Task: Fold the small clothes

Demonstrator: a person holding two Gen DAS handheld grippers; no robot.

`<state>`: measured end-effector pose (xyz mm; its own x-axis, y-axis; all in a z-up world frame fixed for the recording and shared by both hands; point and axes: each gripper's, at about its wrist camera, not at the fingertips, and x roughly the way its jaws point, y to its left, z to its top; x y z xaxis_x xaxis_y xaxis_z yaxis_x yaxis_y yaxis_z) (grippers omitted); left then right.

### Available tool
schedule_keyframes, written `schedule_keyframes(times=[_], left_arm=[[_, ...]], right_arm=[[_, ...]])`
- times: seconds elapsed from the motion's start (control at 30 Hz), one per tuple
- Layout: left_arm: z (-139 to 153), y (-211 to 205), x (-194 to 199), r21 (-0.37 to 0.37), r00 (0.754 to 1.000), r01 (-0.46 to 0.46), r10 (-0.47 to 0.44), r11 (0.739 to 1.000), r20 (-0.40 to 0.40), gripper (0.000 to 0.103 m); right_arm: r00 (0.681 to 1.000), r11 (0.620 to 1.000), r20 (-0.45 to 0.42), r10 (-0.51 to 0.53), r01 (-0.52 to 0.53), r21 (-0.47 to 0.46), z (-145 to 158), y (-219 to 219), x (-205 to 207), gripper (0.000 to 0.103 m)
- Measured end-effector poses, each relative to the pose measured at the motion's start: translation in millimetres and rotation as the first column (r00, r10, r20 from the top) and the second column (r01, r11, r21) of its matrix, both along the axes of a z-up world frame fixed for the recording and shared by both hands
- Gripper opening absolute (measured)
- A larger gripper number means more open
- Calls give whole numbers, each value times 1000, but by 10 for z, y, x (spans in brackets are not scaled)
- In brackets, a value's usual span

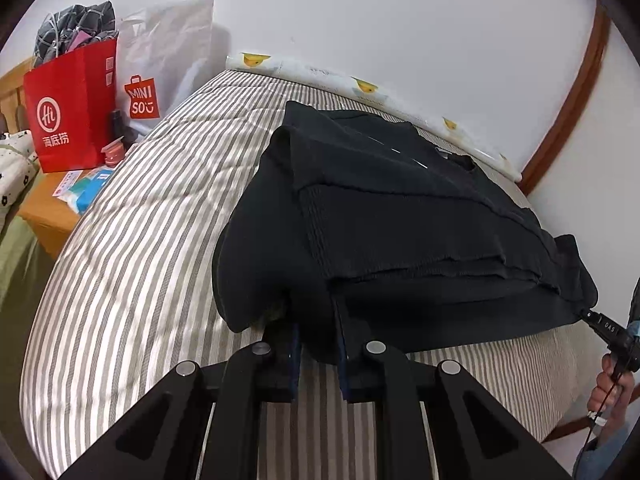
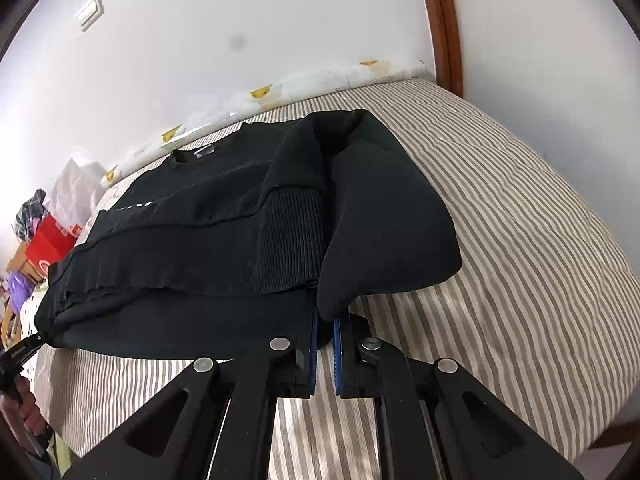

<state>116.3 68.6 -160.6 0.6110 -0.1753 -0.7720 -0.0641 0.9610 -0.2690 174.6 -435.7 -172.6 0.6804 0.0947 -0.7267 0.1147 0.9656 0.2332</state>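
Left wrist view puts the black knit sweater with ribbed hem (image 1: 400,216) straight ahead of us on the grey-and-white striped bed cover (image 1: 132,264), its near edge lifted off the cover. We hold that edge at both ends: our left gripper (image 1: 316,320) is pinched narrow on the left corner, our right gripper (image 2: 325,320) clamped tight on the right corner. The sweater's long axis runs from the grippers toward the white wall (image 1: 400,20), with the collar at the far end. Neither hand is nearer, so we judge the fold must carry both corners forward together. Only the left view shows the red paper shopping bag (image 1: 72,112) clearly; the right view alone shows the white wall switch (image 2: 90,12).
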Motion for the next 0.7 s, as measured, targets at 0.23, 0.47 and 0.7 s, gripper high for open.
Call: schedule_keyframes(times=[0.23,0.47,0.7], left_arm=[[-45,43,-148,-4,1000,-2,1,1000,-27,15],[161,-57,-376,15,997,62,-63,998,44,36],[286,-234,-221,21,991,113,-114,993,72,46]], right_arm=[[999,998,-13,-35,35,-60,39,36,-235,13],[998,988,65,-7,17,-152,381,165,-425,22],[993,993,40,110,-108,-40,333,484,-216,23]])
